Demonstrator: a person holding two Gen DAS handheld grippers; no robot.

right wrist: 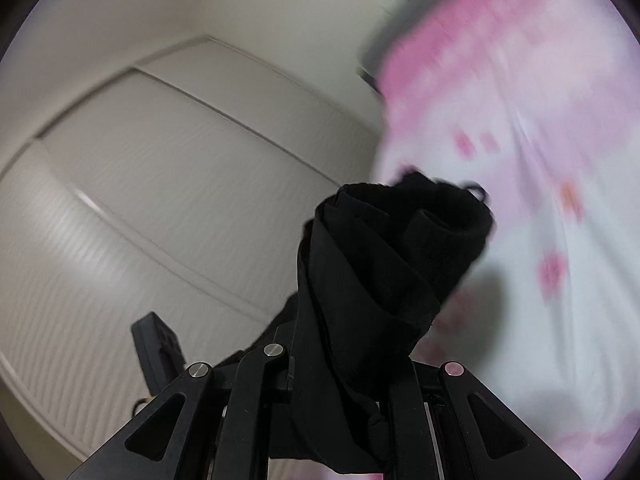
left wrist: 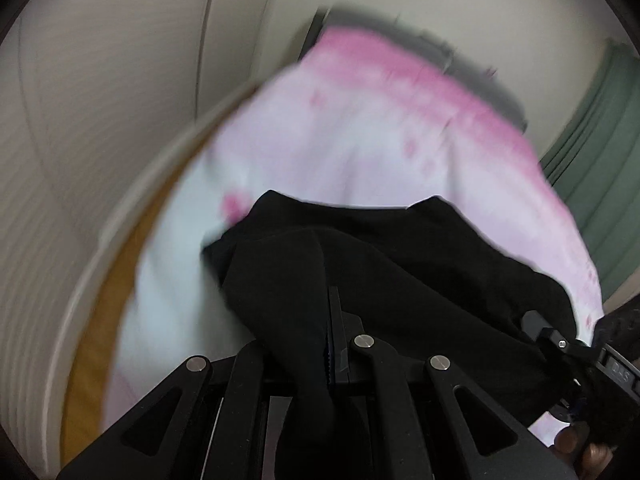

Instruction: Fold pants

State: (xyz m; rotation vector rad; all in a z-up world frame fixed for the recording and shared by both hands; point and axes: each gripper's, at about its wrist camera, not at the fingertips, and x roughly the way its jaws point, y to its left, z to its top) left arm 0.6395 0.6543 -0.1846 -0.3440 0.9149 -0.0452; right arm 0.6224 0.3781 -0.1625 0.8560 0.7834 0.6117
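Note:
The pants (left wrist: 360, 264) are black cloth, bunched over both grippers and lifted above a pink and white sheet (left wrist: 360, 136). My left gripper (left wrist: 330, 320) is shut on a fold of the pants, which drapes over its fingers. In the right wrist view the pants (right wrist: 384, 264) are gathered in a thick roll, and my right gripper (right wrist: 340, 360) is shut on it. The fingertips of both are hidden by cloth. The right gripper (left wrist: 560, 344) also shows at the lower right of the left wrist view, holding the same cloth.
The pink and white sheet (right wrist: 540, 220) covers a bed with a yellow side (left wrist: 104, 300). White panelled doors (right wrist: 160, 200) stand behind. A green curtain (left wrist: 600, 152) hangs at the right. Both views are motion-blurred.

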